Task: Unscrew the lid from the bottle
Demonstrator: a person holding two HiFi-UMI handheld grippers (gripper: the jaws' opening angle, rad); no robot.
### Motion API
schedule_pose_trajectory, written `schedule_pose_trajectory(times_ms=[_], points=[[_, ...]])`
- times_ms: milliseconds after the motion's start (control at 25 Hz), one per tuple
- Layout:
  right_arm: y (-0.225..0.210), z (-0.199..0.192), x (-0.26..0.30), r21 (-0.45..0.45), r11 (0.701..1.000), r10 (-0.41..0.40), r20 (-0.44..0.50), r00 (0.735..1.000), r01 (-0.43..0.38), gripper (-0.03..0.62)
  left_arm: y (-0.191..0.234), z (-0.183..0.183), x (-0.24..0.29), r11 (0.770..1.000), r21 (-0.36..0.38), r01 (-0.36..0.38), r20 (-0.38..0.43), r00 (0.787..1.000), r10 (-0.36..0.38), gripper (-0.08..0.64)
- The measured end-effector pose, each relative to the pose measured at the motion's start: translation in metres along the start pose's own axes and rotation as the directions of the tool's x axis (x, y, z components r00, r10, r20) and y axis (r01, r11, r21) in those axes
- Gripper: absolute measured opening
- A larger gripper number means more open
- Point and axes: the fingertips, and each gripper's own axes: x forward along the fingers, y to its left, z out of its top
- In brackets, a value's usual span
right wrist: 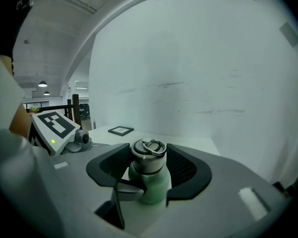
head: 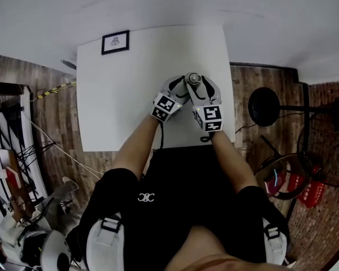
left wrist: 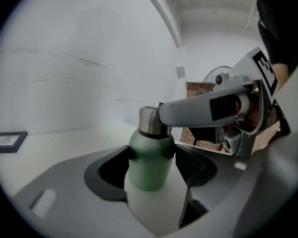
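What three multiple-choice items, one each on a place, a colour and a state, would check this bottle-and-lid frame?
1. Where is the picture frame? A) at the far left corner of the table; B) on the floor; C) on a chair.
2. What colour is the body of the bottle? A) red; B) green; C) black.
3. Where is the lid? A) lying on the table; B) lifted clear; C) still on the bottle.
Answers: 1 A, the head view shows it at that corner; 2 B, it is green in both gripper views; 3 C, it sits on the neck.
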Motion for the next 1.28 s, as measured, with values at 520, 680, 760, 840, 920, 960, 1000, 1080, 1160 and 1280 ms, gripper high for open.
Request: schedule_pose_trajectory(times_ms=[520, 680, 760, 840, 920, 960, 1000, 1080, 1160, 1280], points=[[0.001, -0.001, 0.002, -0.229, 0.762, 0.569, -0.209, 0.795, -0.606, 0.233, -0.003, 0.002, 0.003, 1.0, 0.018, 0.009, 0.029, 1.0, -0.01, 0.344], [0.005, -0.002, 0.002, -0.286, 0.56, 0.7, -0.34, 0.628, -0.778, 0.233, -0.003, 0.002, 0.003, 1.0, 0.018, 0.003, 0.027, 1.0, -0.004, 0.344], [0.007, -0.003, 0.002, -0.294, 0.476, 0.729, -0.394, 0.559, -0.829, 0.233, -0.003, 0.001, 0.002, 1.0, 0.018, 0.003, 0.024, 1.0, -0.004, 0.345], [0.008, -0.002, 0.004, -0.301, 0.422, 0.739, -0.431, 0.517, -0.855, 0.233, -0.001, 0.001, 0.002, 1.0, 0.018, 0.002, 0.02, 1.0, -0.002, 0.344], [0.007, 0.001, 0.004, -0.298, 0.42, 0.737, -0.439, 0.514, -0.857, 0.235, 0.0, 0.001, 0.002, 1.0, 0.017, -0.001, 0.018, 1.0, 0.001, 0.344], [0.006, 0.003, 0.002, -0.289, 0.436, 0.738, -0.428, 0.522, -0.853, 0.235, 0.0, 0.001, 0.002, 1.0, 0.016, -0.003, 0.017, 1.0, 0.002, 0.344], [0.006, 0.004, -0.001, -0.275, 0.458, 0.74, -0.409, 0.534, -0.845, 0.235, -0.001, 0.0, 0.001, 1.0, 0.017, -0.003, 0.015, 1.0, 0.003, 0.345], [0.003, 0.007, -0.008, -0.249, 0.515, 0.738, -0.357, 0.572, -0.82, 0.235, -0.001, -0.001, 0.0, 1.0, 0.016, -0.005, 0.016, 1.0, 0.005, 0.345], [0.0, 0.009, -0.012, -0.238, 0.595, 0.708, -0.297, 0.641, -0.768, 0.235, -0.001, -0.001, 0.0, 1.0, 0.012, -0.006, 0.022, 1.0, 0.006, 0.345], [-0.012, 0.011, -0.011, -0.224, 0.753, 0.588, -0.192, 0.785, -0.619, 0.236, 0.001, -0.002, 0.001, 1.0, 0.012, -0.005, 0.022, 1.0, 0.005, 0.345]])
